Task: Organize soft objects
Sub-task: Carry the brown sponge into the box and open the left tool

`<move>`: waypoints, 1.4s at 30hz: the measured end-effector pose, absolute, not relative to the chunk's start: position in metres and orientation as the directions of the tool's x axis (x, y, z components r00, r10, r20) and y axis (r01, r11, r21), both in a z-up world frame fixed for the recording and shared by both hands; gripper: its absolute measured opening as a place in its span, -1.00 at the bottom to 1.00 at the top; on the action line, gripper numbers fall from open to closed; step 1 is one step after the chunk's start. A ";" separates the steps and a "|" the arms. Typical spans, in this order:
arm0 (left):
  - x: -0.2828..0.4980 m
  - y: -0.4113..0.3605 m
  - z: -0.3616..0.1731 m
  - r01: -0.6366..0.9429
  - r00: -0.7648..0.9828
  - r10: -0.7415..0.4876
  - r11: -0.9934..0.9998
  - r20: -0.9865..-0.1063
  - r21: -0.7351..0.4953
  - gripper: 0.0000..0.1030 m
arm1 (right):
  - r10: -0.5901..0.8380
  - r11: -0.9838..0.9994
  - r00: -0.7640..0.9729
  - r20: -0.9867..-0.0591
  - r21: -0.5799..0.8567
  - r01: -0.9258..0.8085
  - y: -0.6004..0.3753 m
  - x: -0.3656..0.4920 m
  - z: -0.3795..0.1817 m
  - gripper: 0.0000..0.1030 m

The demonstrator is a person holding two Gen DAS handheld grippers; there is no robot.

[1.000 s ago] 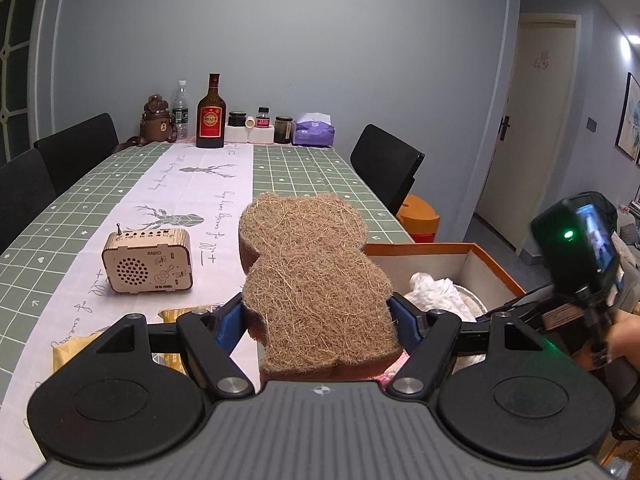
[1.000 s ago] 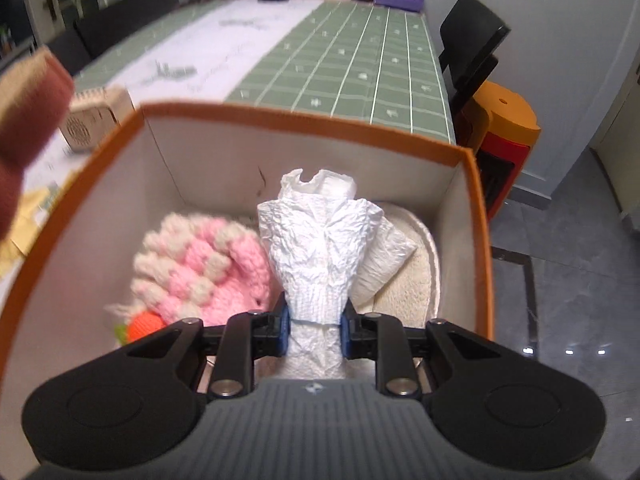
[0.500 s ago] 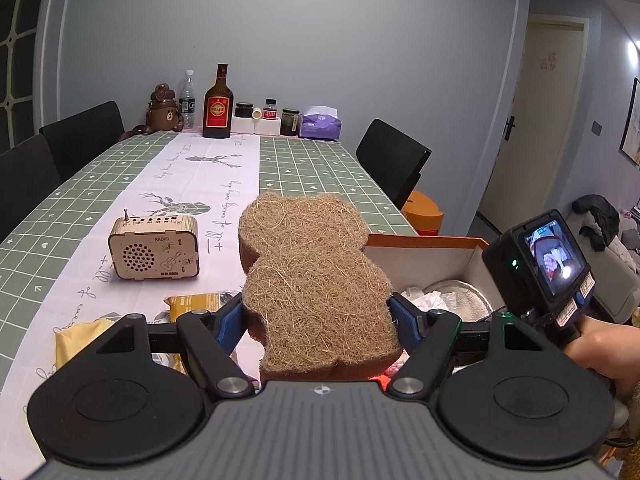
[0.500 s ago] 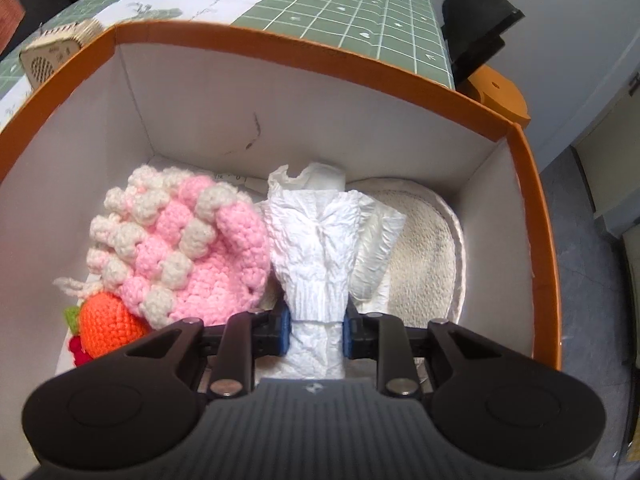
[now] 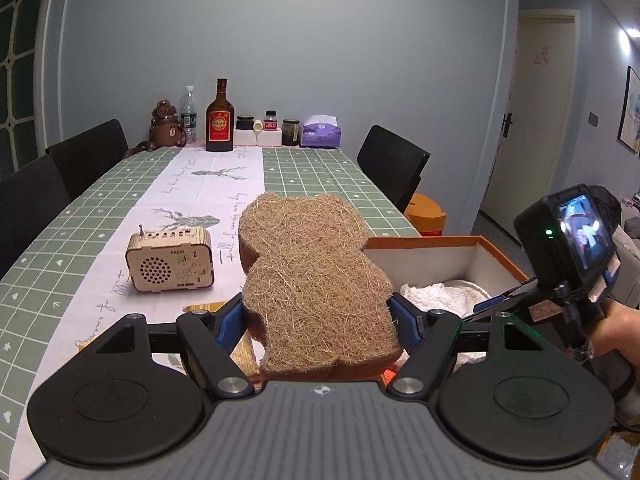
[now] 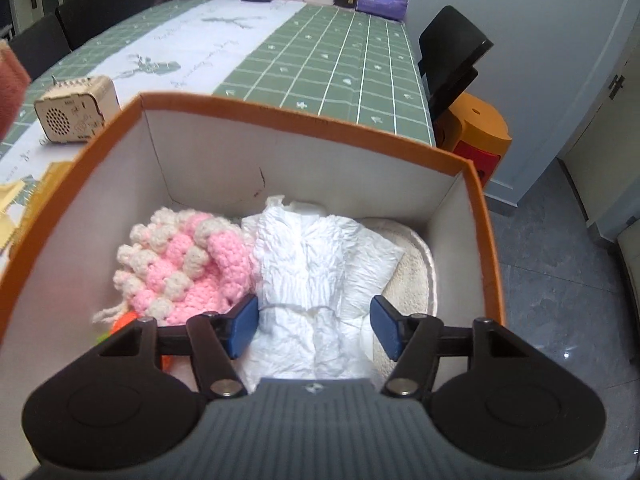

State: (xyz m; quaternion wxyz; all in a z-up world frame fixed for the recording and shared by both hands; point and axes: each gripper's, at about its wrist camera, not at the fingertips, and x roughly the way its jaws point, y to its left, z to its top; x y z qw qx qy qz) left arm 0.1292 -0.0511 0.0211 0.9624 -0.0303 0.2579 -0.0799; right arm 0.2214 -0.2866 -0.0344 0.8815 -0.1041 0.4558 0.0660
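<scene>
Home dining room: long clothed table (image 5: 300, 176), chairs (image 5: 394, 168).

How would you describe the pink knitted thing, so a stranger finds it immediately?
Look into the orange-rimmed box on the green table. The pink and cream knitted piece lies at its left side. Its bumpy yarn separates it from the smooth white crinkled bundle beside it.

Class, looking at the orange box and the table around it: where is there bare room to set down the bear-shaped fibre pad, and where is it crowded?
The orange box is crowded: pink crochet piece, white crumpled cloth and cream mat cover its floor. Bare room lies on the green checked tablecloth beyond the box's far rim, and on the white runner behind the wooden radio.
</scene>
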 end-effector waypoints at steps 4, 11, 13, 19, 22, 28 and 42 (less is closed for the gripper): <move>0.137 -0.062 0.027 0.189 0.849 -0.215 0.977 -0.482 -0.104 0.64 | 0.033 0.972 0.630 -0.776 -0.123 -0.202 -0.291 0.203 -0.014 0.20; 0.168 -0.107 0.020 0.294 0.788 -0.321 0.946 -0.525 -0.137 0.64 | 0.019 0.976 0.659 -0.752 -0.128 -0.174 -0.320 0.180 0.015 0.19; 0.176 -0.121 0.014 0.308 0.772 -0.327 0.943 -0.545 -0.128 0.62 | 0.055 0.977 0.653 -0.755 -0.095 -0.192 -0.330 0.175 0.020 0.15; 0.200 -0.133 0.003 0.317 0.712 -0.369 0.928 -0.597 -0.195 0.62 | 0.005 0.977 0.663 -0.749 -0.136 -0.161 -0.351 0.172 0.022 0.23; 0.207 -0.141 -0.002 0.328 0.690 -0.382 0.922 -0.615 -0.205 0.62 | 0.003 0.978 0.659 -0.752 -0.135 -0.159 -0.359 0.169 0.019 0.23; 0.217 -0.158 -0.014 0.344 0.637 -0.388 0.916 -0.666 -0.205 0.63 | -0.007 0.977 0.648 -0.762 -0.142 -0.157 -0.369 0.166 0.011 0.24; 0.211 -0.159 -0.011 0.321 0.681 -0.377 0.924 -0.628 -0.207 1.00 | 0.002 0.980 0.634 -0.773 -0.126 -0.157 -0.374 0.161 0.004 0.25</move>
